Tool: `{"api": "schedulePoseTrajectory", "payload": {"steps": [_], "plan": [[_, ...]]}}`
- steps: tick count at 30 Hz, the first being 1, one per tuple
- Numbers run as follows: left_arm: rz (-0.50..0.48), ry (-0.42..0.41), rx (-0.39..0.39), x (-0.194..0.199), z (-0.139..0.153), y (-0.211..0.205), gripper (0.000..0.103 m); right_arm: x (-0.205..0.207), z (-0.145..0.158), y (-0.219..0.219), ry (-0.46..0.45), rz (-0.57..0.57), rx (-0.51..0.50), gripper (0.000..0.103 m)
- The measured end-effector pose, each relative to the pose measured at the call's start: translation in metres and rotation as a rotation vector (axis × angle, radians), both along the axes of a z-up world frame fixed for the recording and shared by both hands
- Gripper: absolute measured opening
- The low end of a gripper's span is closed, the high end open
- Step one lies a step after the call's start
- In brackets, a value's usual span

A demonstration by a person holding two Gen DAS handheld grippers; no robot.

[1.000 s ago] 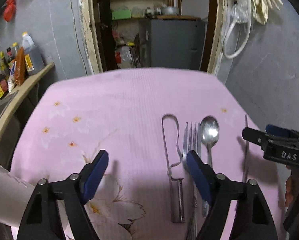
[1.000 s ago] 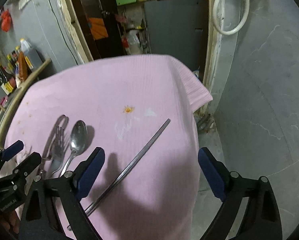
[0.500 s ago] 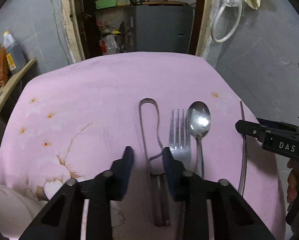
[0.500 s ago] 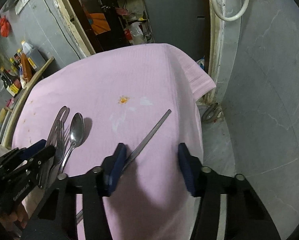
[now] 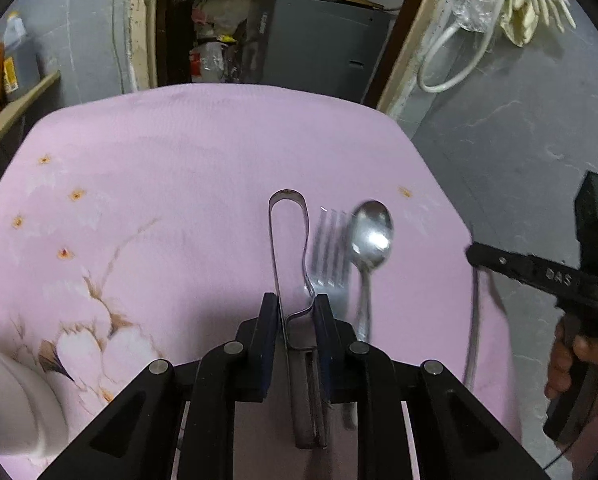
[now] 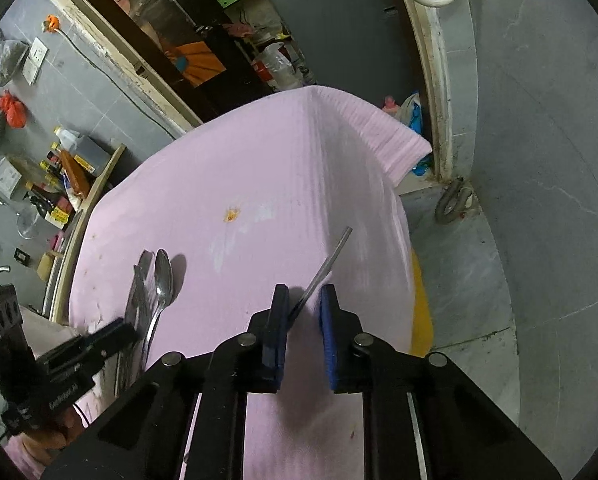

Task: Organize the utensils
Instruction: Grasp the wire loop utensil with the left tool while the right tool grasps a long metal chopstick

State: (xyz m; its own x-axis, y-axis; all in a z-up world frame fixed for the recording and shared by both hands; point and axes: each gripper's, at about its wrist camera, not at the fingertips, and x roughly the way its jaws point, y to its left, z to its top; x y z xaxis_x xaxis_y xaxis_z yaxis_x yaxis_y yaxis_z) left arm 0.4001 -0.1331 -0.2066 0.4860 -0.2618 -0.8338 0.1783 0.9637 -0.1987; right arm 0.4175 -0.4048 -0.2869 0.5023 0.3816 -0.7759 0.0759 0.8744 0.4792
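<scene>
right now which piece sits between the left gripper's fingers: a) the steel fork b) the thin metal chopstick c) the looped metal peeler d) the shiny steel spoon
c: in the left wrist view the looped metal peeler runs between the left gripper fingers, with the steel fork and shiny steel spoon just to its right.

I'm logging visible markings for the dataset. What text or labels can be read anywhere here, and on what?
"DAS": raised letters on the right tongs seen from the left wrist view.
Lettering on the left tongs seen from the right wrist view: blurred, unreadable.
Labels on the shelf bottles: too small to read.
</scene>
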Motion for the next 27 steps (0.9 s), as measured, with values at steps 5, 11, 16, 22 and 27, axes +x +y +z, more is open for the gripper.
{"api": "schedulePoseTrajectory", "payload": {"steps": [5, 11, 16, 22, 27], "plan": [[-0.018, 0.014, -0.012, -0.007, 0.000, -0.004, 0.018, 0.011, -0.008, -0.006, 0.037, 0.002, 0.057, 0.015], [-0.015, 0.039, 0.009, 0.005, 0.001, -0.005, 0.018, 0.023, -0.011, -0.005, 0.045, 0.005, 0.083, 0.017], [-0.018, 0.043, 0.003, 0.013, 0.002, -0.005, 0.018, 0.024, 0.000, -0.005, 0.004, -0.018, 0.048, 0.010], [-0.002, 0.024, -0.020, 0.005, 0.003, -0.001, 0.017, 0.019, 0.032, -0.002, -0.102, -0.008, 0.063, 0.007], [0.015, -0.060, -0.061, -0.012, 0.016, 0.004, 0.017, -0.002, 0.063, 0.006, -0.201, -0.003, 0.058, 0.006]]}}
